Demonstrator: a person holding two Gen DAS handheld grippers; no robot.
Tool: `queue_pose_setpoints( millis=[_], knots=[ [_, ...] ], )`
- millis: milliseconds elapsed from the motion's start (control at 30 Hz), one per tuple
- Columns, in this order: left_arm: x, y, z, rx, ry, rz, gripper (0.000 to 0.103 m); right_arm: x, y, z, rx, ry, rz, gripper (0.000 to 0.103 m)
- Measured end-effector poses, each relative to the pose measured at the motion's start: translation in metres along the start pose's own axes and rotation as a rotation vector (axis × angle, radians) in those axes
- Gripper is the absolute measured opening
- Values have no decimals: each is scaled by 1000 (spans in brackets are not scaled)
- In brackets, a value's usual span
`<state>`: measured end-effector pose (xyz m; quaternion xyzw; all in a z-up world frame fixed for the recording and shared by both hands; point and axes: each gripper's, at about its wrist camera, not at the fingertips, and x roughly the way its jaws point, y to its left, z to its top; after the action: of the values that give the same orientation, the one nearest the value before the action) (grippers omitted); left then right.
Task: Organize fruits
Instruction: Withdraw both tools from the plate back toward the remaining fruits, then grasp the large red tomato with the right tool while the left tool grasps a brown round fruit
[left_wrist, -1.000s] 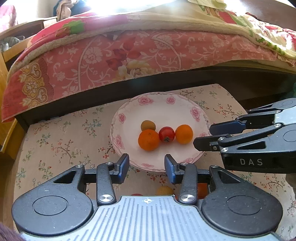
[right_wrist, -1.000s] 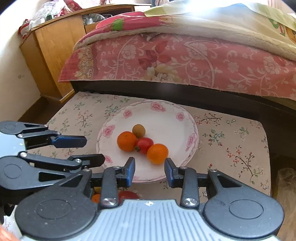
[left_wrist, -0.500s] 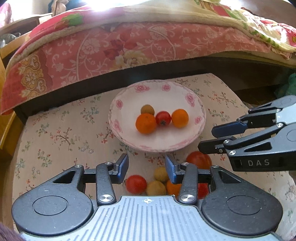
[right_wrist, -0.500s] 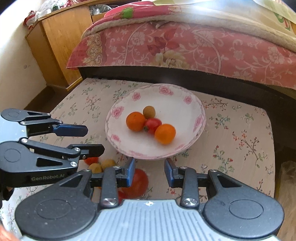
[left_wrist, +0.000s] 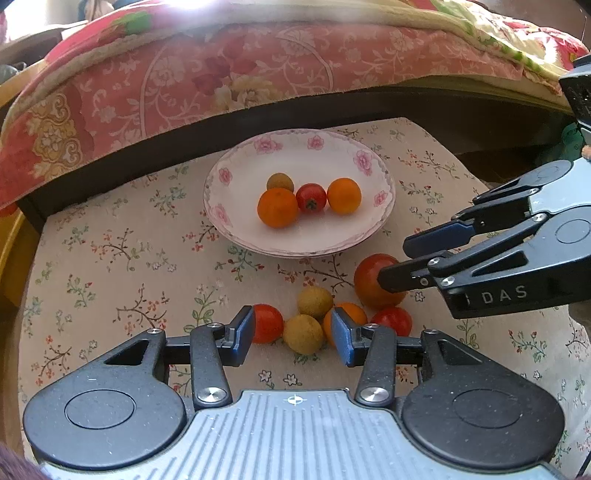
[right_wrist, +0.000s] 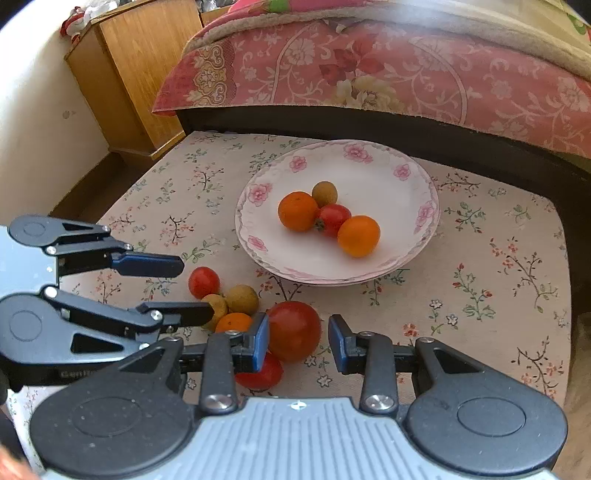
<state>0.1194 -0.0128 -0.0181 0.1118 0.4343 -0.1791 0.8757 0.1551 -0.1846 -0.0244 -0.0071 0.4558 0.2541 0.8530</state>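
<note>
A white plate with pink flowers (left_wrist: 236, 173) (right_wrist: 413, 173) holds two oranges (left_wrist: 277, 207), a small tomato (left_wrist: 311, 197) and a brown longan (left_wrist: 280, 181). In front of it on the floral cloth lies a cluster: a large tomato (left_wrist: 369, 280) (right_wrist: 293, 330), small tomatoes (left_wrist: 266, 323) (right_wrist: 204, 282), two longans (left_wrist: 314, 302) and an orange (right_wrist: 233, 322). My left gripper (left_wrist: 291, 336) is open just short of the cluster. My right gripper (right_wrist: 298, 343) is open, with the large tomato close ahead between its fingers.
A bed with a pink floral quilt (left_wrist: 221, 74) overhangs the far side of the low table. A wooden nightstand (right_wrist: 136, 62) stands at the far left. The table's cloth edge (right_wrist: 554, 332) drops off at the right.
Both grippers have drawn back and up from the plate, so the fruit cluster in front of the plate has come fully into view. Both stay open.
</note>
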Motion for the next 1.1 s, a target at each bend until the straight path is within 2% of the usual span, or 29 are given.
queue_pose_setpoints(
  millis=[367, 667, 767, 1100],
  knots=[
    [0, 5, -7, -7, 13, -3, 57, 15, 2, 5, 28, 21, 35, 45],
    [3, 9, -10, -11, 26, -8, 58, 25, -15, 11, 162, 71, 98, 46],
    [2, 7, -10, -7, 23, -24, 58, 23, -15, 11, 163, 67, 105, 43],
    [2, 4, -10, 5, 27, -35, 59, 26, -8, 13, 124, 77, 89, 43]
  ],
)
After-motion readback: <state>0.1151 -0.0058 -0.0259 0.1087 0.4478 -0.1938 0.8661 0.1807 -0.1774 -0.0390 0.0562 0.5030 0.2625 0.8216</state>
